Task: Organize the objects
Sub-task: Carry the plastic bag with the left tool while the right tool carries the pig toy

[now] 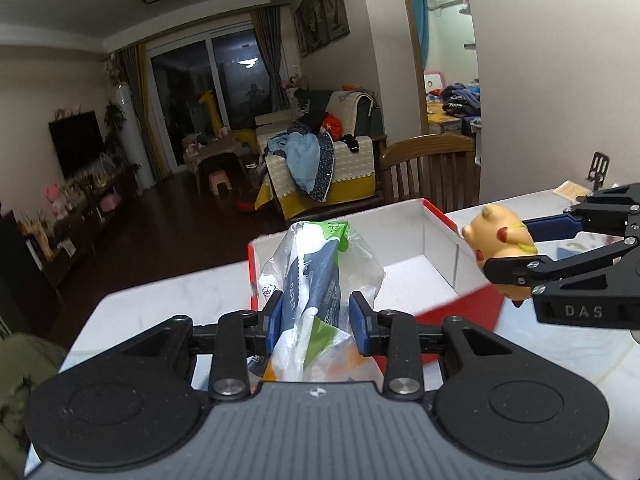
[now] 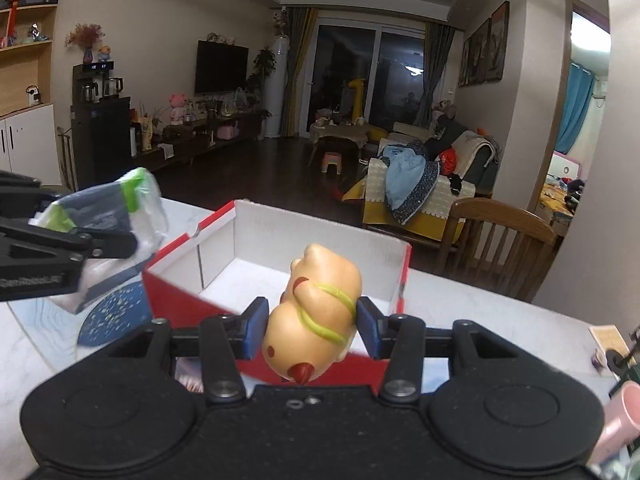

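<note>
A red box with a white inside (image 1: 436, 240) (image 2: 244, 236) stands open on the white table. My left gripper (image 1: 318, 320) is shut on a plastic tissue pack (image 1: 316, 276), blue, green and white, held above the box's near left corner; the pack also shows in the right wrist view (image 2: 108, 212). My right gripper (image 2: 312, 328) is shut on a yellow toy figure (image 2: 320, 304) with a red-tipped part, held over the box's near wall. In the left wrist view the toy (image 1: 500, 240) hangs at the box's right edge, between the right gripper's fingers (image 1: 516, 270).
A wooden chair (image 1: 432, 168) (image 2: 500, 236) stands behind the table. A blue speckled disc (image 2: 116, 316) lies on the table left of the box. A small tan card (image 2: 608, 340) and a pink item (image 2: 616, 428) sit at the right. The living room lies beyond.
</note>
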### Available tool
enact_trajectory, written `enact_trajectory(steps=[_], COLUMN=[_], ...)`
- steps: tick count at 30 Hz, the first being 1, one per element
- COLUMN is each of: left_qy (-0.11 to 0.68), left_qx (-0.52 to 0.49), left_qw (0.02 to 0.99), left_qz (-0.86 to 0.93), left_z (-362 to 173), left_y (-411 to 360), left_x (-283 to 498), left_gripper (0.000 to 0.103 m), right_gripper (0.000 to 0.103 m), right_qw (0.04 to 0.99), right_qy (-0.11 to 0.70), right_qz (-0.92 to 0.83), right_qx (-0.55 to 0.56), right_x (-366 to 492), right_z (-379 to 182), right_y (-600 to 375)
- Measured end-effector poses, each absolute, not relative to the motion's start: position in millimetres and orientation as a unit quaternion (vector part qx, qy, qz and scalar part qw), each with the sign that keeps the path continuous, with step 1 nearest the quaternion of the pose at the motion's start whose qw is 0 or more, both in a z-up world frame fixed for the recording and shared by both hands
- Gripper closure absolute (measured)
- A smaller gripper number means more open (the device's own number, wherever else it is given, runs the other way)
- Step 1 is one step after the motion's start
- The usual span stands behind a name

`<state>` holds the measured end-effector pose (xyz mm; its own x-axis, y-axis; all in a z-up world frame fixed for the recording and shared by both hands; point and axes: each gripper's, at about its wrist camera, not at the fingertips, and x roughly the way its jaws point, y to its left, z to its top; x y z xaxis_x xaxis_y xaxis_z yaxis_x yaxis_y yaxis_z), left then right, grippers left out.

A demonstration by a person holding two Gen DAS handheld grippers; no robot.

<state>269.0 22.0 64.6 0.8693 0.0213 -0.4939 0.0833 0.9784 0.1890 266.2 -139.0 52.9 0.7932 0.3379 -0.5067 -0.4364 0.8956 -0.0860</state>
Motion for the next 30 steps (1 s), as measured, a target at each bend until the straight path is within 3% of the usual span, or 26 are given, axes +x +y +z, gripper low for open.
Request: enact_trajectory(steps=[7, 17, 30], left_qy=[0.264, 0.337, 0.432], left_qx=[0.158, 0.132, 0.159], left_qw=[0.951, 0.932, 0.888], left_qz=[0.0, 0.008, 0.0], left_z=[50.8, 24.4, -21.6], left_y=[2.2, 5.4, 4.9], left_x=[339.0, 433.9, 480.1], left_gripper=[0.069, 0.069, 0.068], right_gripper=[0.056, 0.056, 0.056], right_qw=[0.939, 0.925, 0.887], right_qy=[0.251, 0.302, 0.394], right_qz=[0.201, 0.191, 0.19], right_qx=[-0.123, -0.131, -0.15], right_x=[308.4, 371.6, 406.9], right_z=[37.9, -0.4, -37.2], right_y=[-114.5, -89.7, -81.0])
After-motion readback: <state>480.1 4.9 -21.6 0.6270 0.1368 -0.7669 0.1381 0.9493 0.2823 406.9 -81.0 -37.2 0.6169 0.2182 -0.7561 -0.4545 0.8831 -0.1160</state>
